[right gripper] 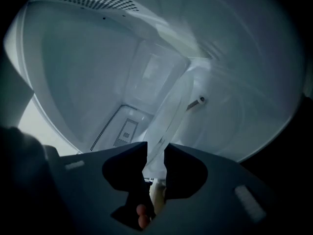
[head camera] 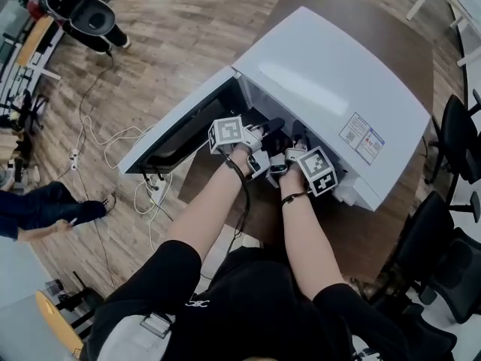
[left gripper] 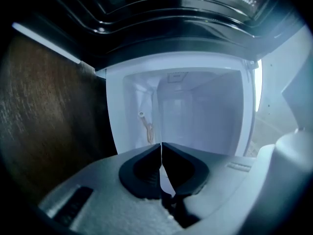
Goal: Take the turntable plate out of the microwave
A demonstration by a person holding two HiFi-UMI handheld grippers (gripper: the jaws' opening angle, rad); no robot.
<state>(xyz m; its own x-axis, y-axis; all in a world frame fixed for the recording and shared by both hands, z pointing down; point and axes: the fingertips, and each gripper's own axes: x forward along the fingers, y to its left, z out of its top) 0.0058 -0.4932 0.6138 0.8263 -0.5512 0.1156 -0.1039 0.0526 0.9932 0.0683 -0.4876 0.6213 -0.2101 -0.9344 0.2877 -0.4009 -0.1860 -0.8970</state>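
Turntable plate (right gripper: 171, 111): clear glass, thin rim, seen edge-on inside white microwave (right gripper: 78, 72). Right gripper (right gripper: 155, 153): jaws apart, astride its rim. Left gripper (left gripper: 161, 151): jaws together, empty.

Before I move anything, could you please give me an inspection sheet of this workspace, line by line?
Surface: brown table carrying a white microwave, its door open.
Job's things: the glass turntable plate stands tilted on edge inside the cavity.
Clutter: nothing seen.
Grippers: the left gripper is closed, apparently on the plate's rim. The right gripper is open, with the plate's edge between its jaws but not pressed.
Cables: white cables and a power strip lie on the wooden floor.
Surroundings: office chairs on the right, another person on the left.
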